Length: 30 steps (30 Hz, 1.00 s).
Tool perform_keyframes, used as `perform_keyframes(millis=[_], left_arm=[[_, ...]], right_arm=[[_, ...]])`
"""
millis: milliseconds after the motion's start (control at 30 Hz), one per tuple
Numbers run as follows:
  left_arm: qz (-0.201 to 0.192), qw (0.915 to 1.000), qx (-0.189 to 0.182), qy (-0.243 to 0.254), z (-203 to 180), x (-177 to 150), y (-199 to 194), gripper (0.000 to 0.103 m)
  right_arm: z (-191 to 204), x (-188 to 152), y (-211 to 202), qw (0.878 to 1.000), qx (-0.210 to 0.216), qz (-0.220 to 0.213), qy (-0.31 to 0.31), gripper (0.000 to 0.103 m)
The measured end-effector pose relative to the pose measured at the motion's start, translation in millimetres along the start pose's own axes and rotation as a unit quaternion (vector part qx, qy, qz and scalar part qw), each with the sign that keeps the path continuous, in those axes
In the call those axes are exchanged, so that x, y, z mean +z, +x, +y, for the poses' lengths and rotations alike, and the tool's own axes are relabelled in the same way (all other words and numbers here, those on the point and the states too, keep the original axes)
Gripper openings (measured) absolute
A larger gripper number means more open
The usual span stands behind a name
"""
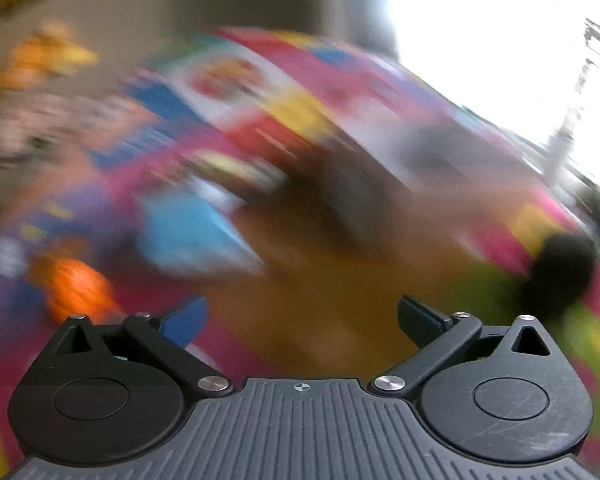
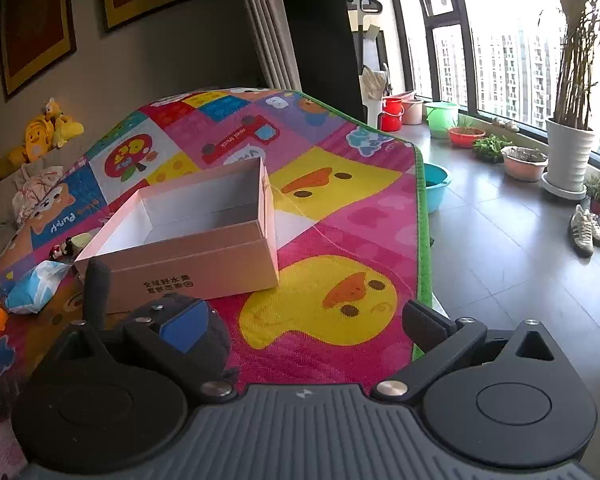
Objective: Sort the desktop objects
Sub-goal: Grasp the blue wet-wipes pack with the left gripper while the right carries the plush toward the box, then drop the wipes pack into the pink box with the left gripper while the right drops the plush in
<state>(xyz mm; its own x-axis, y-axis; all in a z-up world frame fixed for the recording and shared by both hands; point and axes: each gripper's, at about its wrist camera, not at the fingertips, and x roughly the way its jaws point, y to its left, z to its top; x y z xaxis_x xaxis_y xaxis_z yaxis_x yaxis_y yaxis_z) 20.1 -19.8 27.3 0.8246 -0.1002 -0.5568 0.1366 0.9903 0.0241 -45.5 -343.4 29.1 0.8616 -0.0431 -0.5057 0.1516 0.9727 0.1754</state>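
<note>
left view blurred; right view sharp: open box [image 2: 196, 220] on mat [image 2: 340, 216].

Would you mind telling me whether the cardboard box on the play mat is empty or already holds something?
Empty, as far as shown: the cardboard box stands open-topped with its white inner floor bare; the near wall hides a strip.

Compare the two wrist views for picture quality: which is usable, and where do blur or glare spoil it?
Left wrist view: heavy motion blur smears the play mat into streaks, window blown out white; only the left hand-held gripper is sharp. Right wrist view: crisp, cardboard box readable, fisheye bending the mat edge, mild glare at the window.
</note>
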Motion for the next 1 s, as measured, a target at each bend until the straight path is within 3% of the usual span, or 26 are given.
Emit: perform_keyframes(millis=[67,133,267,333,367,467,667,867,1000], left_arm=[[-0.020,0.9983,0.050,-0.020,14.5,17.9,14.1,0.103],[-0.009,0.9966,0.079,-0.022,24.4,31.2,38.2,0.103],[0.028,0.9953,0.090,-0.022,34.8,40.8,81.1,0.102],[0.033,0.9946,0.096,-0.021,38.1,39.9,89.0,0.085],[0.040,0.9946,0.094,-0.022,39.5,39.4,91.3,0.066],[0.037,0.9958,0.080,-0.027,40.7,29.7,80.0,0.060],[0.022,0.9995,0.024,0.001,25.2,5.0,25.4,0.059],[0.039,0.9983,-0.043,0.005,6.5,-29.9,-19.3,0.060],[0.045,0.9973,-0.058,0.005,0.5,-44.6,-30.9,0.064]], right_arm=[[4.9,-0.3,-3.2,1.000,0.015,-0.006,-0.008,0.103],[11.9,-0.1,-8.4,0.999,0.040,-0.013,-0.024,0.103],[34.4,0.2,-11.7,0.993,0.093,-0.003,-0.077,0.103],[48.3,-1.6,-6.1,0.990,0.096,0.011,-0.105,0.103],[54.4,-1.9,-3.1,0.988,0.100,0.015,-0.114,0.103],[71.2,1.0,6.3,0.985,0.109,0.026,-0.134,0.103],[101.4,-7.4,26.5,0.976,0.122,0.062,-0.171,0.103],[126.4,-16.4,28.2,0.966,0.109,0.036,-0.233,0.103],[131.8,-1.0,22.6,0.968,0.147,0.028,-0.200,0.103]])
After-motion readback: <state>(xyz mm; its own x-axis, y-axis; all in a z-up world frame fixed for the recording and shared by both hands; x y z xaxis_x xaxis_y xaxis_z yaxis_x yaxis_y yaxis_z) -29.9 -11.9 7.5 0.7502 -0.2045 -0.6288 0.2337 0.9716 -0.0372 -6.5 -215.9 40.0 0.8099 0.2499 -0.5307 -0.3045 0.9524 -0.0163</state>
